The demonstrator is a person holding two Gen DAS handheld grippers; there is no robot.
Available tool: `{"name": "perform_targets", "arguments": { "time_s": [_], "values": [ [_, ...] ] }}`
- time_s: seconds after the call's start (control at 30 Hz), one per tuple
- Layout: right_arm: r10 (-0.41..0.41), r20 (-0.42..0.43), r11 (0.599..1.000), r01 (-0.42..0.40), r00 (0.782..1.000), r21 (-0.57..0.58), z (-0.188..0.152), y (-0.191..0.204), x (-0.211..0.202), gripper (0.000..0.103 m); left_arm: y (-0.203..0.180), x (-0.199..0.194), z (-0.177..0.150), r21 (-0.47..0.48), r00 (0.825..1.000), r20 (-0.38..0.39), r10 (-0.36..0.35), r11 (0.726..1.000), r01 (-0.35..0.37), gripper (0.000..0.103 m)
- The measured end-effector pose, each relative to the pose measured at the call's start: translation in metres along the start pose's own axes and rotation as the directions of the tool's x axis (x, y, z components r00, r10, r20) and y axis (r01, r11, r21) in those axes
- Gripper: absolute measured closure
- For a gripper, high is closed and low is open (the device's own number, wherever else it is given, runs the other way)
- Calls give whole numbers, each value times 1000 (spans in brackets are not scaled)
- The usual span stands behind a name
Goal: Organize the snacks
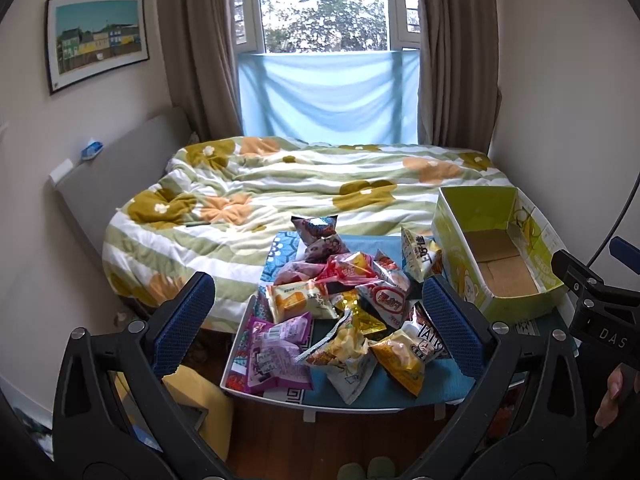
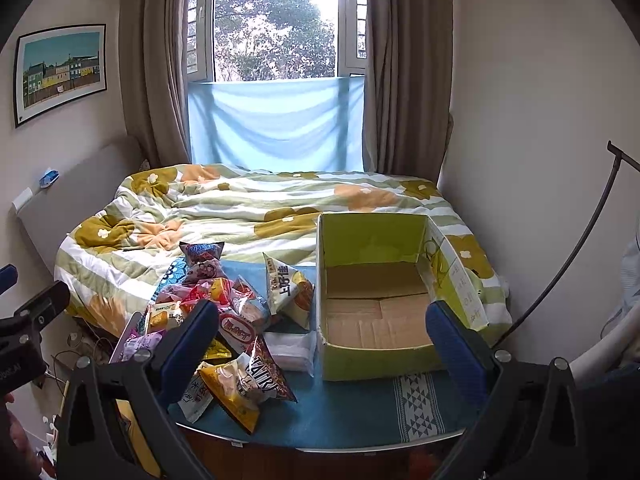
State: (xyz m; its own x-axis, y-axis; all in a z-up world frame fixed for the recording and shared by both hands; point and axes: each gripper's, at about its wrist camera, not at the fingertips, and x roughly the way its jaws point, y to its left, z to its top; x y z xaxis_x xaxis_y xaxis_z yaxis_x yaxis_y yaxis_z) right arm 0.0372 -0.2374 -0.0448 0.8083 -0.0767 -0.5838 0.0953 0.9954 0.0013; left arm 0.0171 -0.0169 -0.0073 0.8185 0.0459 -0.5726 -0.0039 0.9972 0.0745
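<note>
Bed [image 1: 304, 188]: its near edge is hidden behind the small table [image 2: 352, 412] set against it. Green cardboard box [image 2: 376, 292]: open-topped, bare inside, standing on the table right of the snack pile [image 1: 340, 312]. Pile: crumpled bright packets heaped loosely, lower ones buried, labels mostly unreadable. Left gripper [image 1: 320, 324] and right gripper [image 2: 324, 344]: both spread wide, holding nothing, poised above the table's near edge.

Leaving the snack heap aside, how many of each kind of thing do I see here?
Grippers: 2 (left gripper, right gripper)
Box: 1
Framed picture: 1
Bed: 1
Table: 1
Total: 6
</note>
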Motion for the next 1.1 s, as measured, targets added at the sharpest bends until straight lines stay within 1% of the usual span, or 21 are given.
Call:
{"name": "perform_targets", "arguments": {
  "time_s": [0.5,0.63,0.8,0.9,0.97,1.1],
  "values": [
    [0,10,1000,0,1000,0,1,4,-7,0,1,-3,-2,1,1000,2,0,1000,0,1],
    [8,8,1000,-7,1000,-3,3,4,-6,0,9,-8,2,-8,1000,-11,-9,1000,9,1],
    [25,-20,999,-25,999,-24,0,5,0,0,24,2,-1,-33,997,-71,8,999,-11,1],
    [52,-56,998,-54,997,-37,-7,6,12,0,33,14,-11,-61,992,-122,22,998,-30,1],
    [75,-93,996,-79,993,-44,-14,7,23,0,37,23,-19,-67,989,-143,24,997,-34,1],
    [101,-155,993,-109,983,-39,-32,13,46,0,38,48,-40,-48,980,-198,-17,999,7,1]
  ]
}}
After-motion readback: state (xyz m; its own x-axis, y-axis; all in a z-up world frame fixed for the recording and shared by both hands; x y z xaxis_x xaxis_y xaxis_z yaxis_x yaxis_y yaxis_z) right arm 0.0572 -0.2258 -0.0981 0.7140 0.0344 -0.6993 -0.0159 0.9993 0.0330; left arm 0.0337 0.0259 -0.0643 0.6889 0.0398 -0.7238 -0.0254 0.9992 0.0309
